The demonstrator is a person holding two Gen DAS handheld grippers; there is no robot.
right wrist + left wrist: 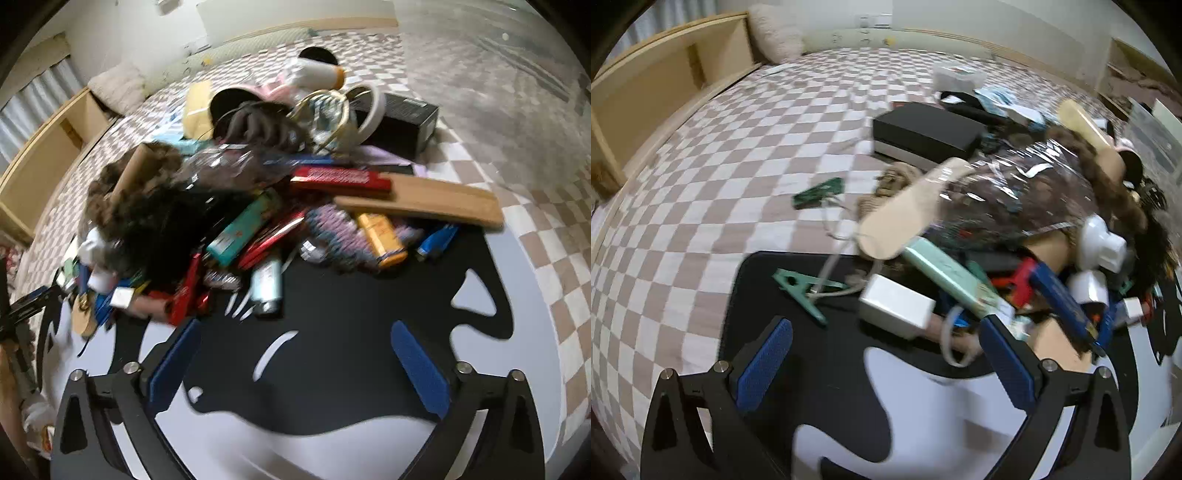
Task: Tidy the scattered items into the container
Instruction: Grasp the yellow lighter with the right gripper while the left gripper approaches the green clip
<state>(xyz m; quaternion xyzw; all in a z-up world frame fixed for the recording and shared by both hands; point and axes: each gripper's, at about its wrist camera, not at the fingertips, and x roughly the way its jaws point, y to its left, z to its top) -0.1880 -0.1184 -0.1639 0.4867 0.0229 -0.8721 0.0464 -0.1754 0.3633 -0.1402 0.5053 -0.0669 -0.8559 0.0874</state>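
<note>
Nothing is tidied yet, as far as I can tell: the pile (258, 206) sits centre frame on the mat (351, 332), no container recognisable. Left gripper (886, 347) and right gripper (299, 350) are both spread, empty.

A big bed cover with brown and white squares (746, 155) is lying flat, a wooden shelf (665, 85) is standing along its side, a fluffy pale pillow (775, 37) is sitting in the far corner, and a white wall (997, 14) is standing behind.
</note>
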